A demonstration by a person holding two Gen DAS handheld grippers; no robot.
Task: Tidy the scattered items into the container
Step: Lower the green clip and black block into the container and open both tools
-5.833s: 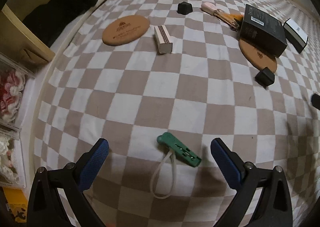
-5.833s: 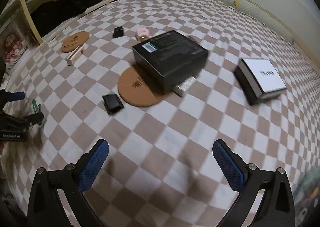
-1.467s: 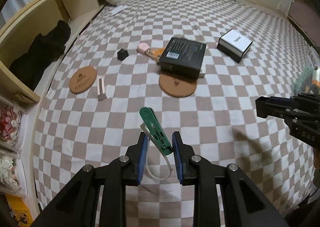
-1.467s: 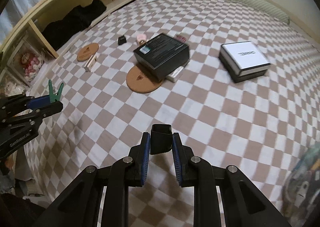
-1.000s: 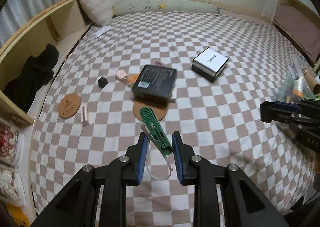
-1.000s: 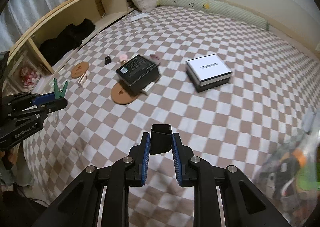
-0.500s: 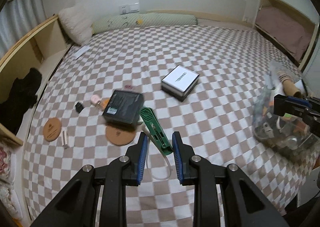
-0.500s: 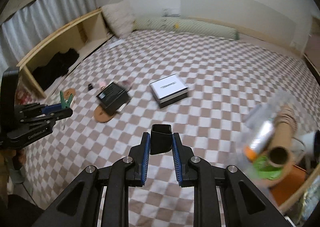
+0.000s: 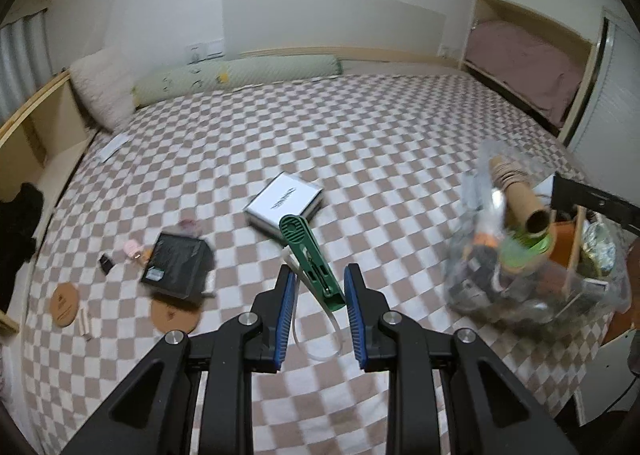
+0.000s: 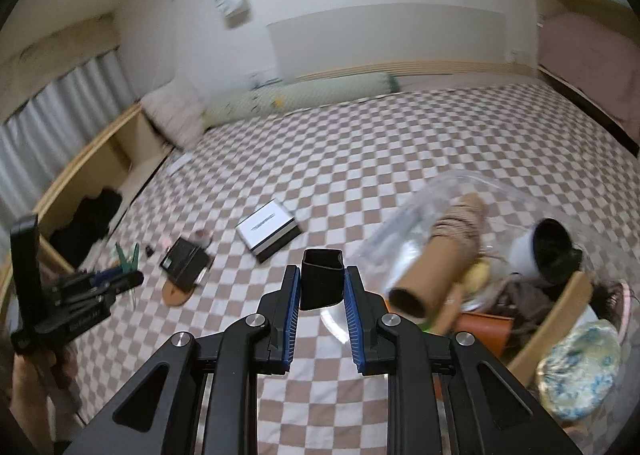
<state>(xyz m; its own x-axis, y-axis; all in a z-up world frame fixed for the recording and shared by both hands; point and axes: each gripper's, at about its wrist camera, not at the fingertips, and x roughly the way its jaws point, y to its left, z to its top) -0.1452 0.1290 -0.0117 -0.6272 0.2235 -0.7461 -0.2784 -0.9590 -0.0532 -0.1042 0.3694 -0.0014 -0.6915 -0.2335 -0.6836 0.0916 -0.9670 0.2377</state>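
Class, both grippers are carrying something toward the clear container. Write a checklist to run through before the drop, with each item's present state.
1. Left gripper shut on the green clip: ok.
2. Right gripper shut on the small black box: ok.
3. Clear container in view: ok.
4. Either gripper above the container's opening: not ok, both short of it.
5. Free room inside beside the cardboard tube: cannot tell.

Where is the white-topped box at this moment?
The white-topped box lies on the checkered bed cover near mid-frame in both wrist views, to the right of the black box and well left of the clear container.
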